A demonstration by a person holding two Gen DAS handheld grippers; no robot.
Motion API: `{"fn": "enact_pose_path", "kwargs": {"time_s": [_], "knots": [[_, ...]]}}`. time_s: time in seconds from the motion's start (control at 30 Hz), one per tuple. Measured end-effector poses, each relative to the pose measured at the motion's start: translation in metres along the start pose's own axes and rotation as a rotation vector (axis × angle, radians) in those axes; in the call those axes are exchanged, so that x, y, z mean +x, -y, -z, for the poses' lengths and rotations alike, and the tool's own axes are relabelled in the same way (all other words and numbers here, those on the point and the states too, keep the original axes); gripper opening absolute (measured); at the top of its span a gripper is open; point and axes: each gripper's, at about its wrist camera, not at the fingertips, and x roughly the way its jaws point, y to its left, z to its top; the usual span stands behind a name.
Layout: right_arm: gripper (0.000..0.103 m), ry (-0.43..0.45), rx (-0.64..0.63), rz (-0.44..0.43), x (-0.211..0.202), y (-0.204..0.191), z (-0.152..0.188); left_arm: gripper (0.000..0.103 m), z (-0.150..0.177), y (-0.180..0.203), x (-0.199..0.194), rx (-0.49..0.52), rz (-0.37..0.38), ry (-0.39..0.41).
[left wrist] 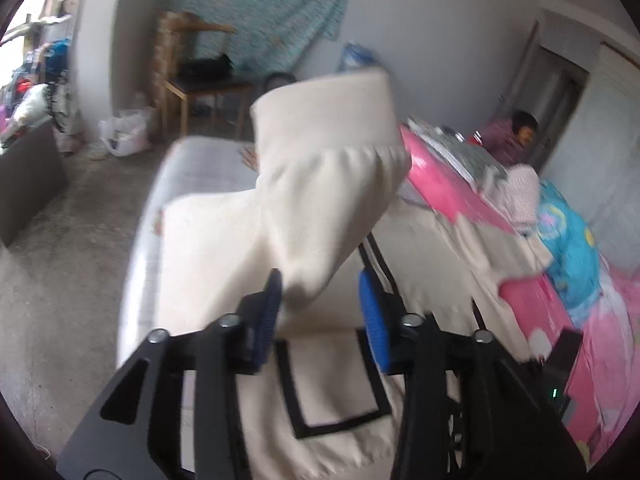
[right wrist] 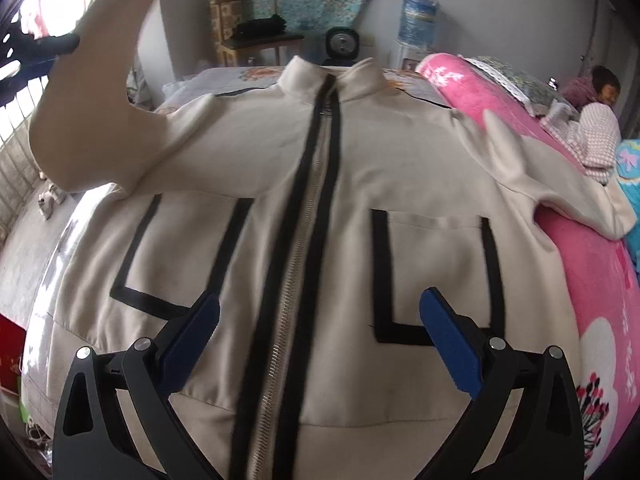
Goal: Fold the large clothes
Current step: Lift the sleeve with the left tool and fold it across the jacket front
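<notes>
A cream zip-up jacket (right wrist: 400, 168) with black trim lies front up on the bed, its collar at the far end. Its zipper (right wrist: 316, 200) runs down the middle between two black-edged pockets. My right gripper (right wrist: 320, 328) hangs open just above the lower front, with the zipper between its fingers and nothing held. In the left wrist view one sleeve (left wrist: 320, 184) is up in the air, cuff end high. My left gripper (left wrist: 324, 300) is open around the sleeve's lower fold. The cloth brushes the left pad (left wrist: 272, 300) and stands apart from the right pad.
A grey sheet covers the bed (left wrist: 200, 168). A pink blanket (right wrist: 580, 280) and folded laundry lie along its right side, where a person (right wrist: 600, 84) sits low. A wooden chair (left wrist: 200, 88), a fan (right wrist: 340, 44) and a water dispenser (right wrist: 418, 20) stand by the far wall.
</notes>
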Motion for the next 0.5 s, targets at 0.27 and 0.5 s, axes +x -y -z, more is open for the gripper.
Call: {"fn": "enact_pose_path", "kwargs": {"time_s": [0.27, 0.5], "knots": [[0.098, -0.001, 0.124, 0.045, -0.013, 0.061, 0.010, 0.060, 0.102, 0.001, 0.036, -0.085, 0.097, -0.192], [0.098, 0.001, 0.323, -0.235, -0.003, 0.092, -0.026, 0.059, 0.122, -0.023, 0.031, -0.143, -0.094, -0.142]]}}
